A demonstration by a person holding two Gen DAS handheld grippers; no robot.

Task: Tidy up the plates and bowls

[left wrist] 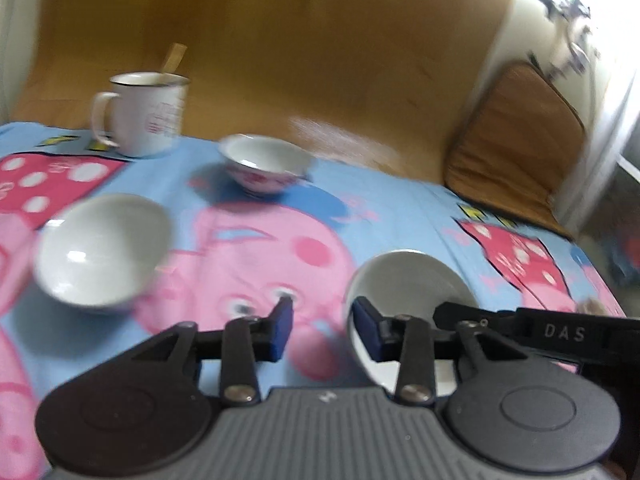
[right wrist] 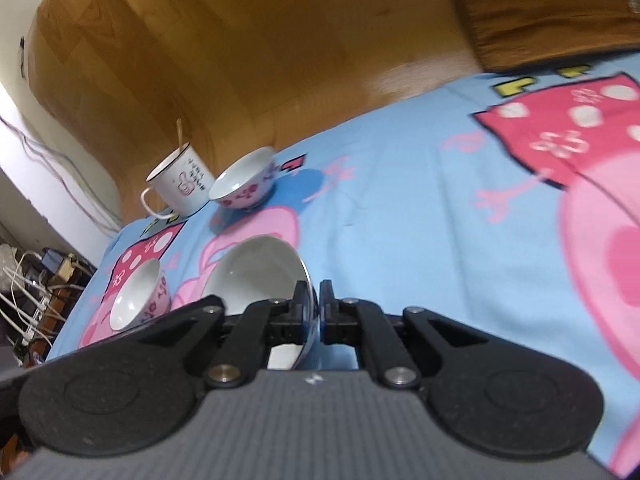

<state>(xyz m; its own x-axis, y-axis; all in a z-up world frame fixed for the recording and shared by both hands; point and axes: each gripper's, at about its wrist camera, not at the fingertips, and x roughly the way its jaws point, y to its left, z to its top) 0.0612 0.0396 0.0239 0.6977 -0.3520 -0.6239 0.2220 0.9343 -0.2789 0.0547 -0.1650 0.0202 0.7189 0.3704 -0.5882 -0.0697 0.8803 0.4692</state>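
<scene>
Blue and pink cloth (right wrist: pixel 400 184) with a cartoon pig covers the table. Behind it is a brown wooden wall (left wrist: pixel 300 40).

The right gripper (right wrist: pixel 317 304) is pinched tight on the rim of a plain white bowl (right wrist: pixel 256 276). The bowl is tipped on its side, near the camera. From the left wrist camera this same bowl (left wrist: pixel 404 280) sits low on the right, and the right gripper's black arm (left wrist: pixel 540 328) reaches to it from the right.

The left gripper (left wrist: pixel 324 332) has a small gap between its blue pads (left wrist: pixel 282 328). Nothing is between them. Its right pad is right by the rim of the tipped bowl, but the blur hides whether it touches.

Another white bowl (left wrist: pixel 102 252) is on the left. It has pink marks on its outside (right wrist: pixel 140 300).

A little bowl with pink flowers (left wrist: pixel 264 164) sits far back in the middle. Just to its left stands a white mug (left wrist: pixel 140 116) with a wooden stick (left wrist: pixel 172 58) in it.

A brown cushion (left wrist: pixel 516 136) lies far to the right.
</scene>
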